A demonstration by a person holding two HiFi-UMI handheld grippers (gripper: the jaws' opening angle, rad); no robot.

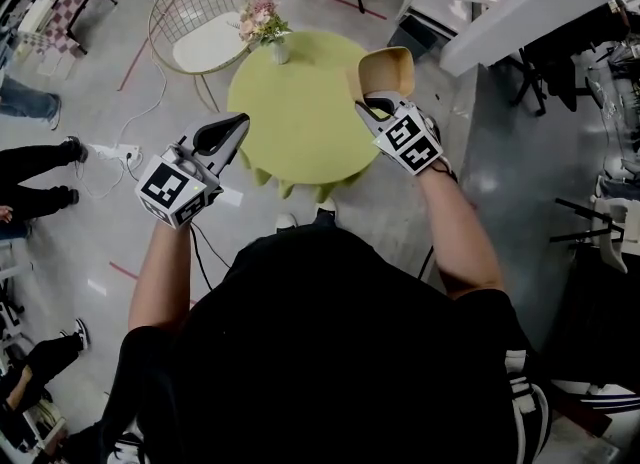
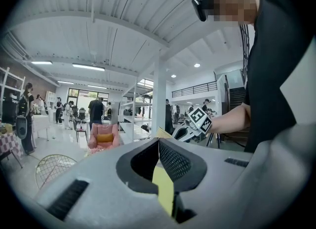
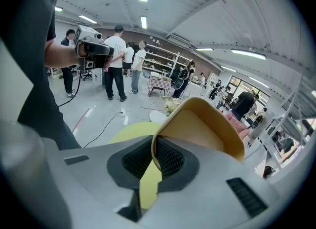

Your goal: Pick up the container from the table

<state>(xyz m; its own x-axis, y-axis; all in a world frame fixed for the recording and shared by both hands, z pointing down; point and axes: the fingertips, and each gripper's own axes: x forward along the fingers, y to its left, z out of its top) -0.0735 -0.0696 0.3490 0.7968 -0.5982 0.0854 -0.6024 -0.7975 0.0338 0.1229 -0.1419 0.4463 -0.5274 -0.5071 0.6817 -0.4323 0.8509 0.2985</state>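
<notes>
**Right gripper view: tan container (image 3: 207, 129) pinched by its rim, off the table (image 3: 126, 133)**

The right gripper (image 3: 156, 155) was clenched on one wall of the container, with one pad inside the rim and the other outside. The thin wall bent slightly between them. That edge grip probably suited an open, light vessel too wide to span. It left the container hanging tilted, its empty mouth facing partly toward the camera.

From the head view, the right gripper (image 1: 376, 104) held the container (image 1: 388, 72) over the right edge of the round yellow-green table (image 1: 300, 122). It appeared clear of the cloth rather than resting on it, so the pick-up looked essentially done.

The left gripper (image 1: 226, 138) sat near the table's left edge, its jaws closed on nothing. It was likely kept aside so as not to crowd the lift. A vase of flowers (image 1: 266, 30) stood at the far rim, well apart from the container.
</notes>
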